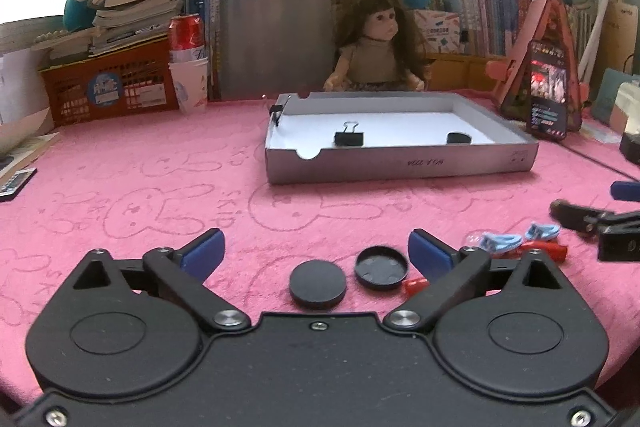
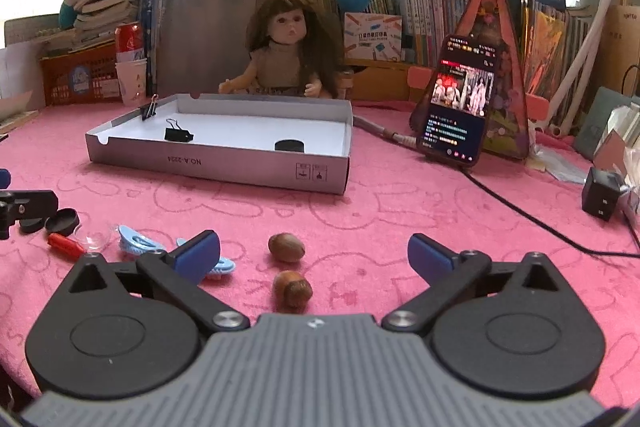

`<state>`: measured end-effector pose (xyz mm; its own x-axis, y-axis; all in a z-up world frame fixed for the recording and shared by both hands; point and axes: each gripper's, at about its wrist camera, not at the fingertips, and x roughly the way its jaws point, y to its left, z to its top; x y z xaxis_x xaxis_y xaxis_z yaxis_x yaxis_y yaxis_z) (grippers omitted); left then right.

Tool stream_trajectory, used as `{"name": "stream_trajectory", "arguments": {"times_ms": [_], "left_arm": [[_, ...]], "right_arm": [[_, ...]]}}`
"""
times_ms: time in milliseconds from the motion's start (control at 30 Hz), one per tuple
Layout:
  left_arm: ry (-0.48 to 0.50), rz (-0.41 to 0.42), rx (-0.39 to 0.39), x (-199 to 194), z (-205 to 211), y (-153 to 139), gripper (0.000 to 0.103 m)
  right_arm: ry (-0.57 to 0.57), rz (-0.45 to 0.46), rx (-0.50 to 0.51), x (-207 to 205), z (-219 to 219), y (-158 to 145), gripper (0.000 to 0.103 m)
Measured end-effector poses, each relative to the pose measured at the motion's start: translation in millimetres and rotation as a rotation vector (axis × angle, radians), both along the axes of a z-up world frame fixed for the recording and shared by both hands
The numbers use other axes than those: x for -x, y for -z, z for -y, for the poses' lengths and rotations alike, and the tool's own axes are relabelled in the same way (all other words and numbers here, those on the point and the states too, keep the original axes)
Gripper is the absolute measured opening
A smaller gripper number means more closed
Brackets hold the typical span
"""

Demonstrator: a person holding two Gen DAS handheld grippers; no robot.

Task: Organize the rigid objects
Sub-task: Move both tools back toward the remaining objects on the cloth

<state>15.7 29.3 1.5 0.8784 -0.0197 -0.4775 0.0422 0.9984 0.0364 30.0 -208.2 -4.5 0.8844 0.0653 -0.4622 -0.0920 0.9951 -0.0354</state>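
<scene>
Nearest the left gripper (image 1: 316, 255), spread wide with nothing between its blue pads: a solid black cap (image 1: 318, 284) and an upturned black cap (image 1: 381, 267) side by side on the pink cloth (image 1: 160, 179). Before the right gripper (image 2: 314, 255), likewise parted and bare: two hazelnuts (image 2: 292, 289) (image 2: 286, 247), with pale blue clips (image 2: 136, 239) off to its left. Farther back, a shallow cardboard tray (image 2: 224, 167) holding a binder clip (image 2: 178, 135) and a black cap (image 2: 289, 145), another clip (image 2: 149, 110) pinched on its far corner, a doll (image 2: 282, 47) behind.
</scene>
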Motion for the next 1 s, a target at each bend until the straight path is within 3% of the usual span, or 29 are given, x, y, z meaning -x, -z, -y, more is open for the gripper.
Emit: {"name": "stream_trajectory", "arguments": {"times_ms": [367, 1000], "left_arm": [[-0.011, -0.044, -0.021, 1, -4, 10, 0.100], [-0.021, -0.068, 0.019, 2, -7, 18, 0.102]], "right_arm": [[0.063, -0.023, -0.020, 5, 12, 1, 0.103], [0.110, -0.065, 0.011, 7, 15, 10, 0.103]]}}
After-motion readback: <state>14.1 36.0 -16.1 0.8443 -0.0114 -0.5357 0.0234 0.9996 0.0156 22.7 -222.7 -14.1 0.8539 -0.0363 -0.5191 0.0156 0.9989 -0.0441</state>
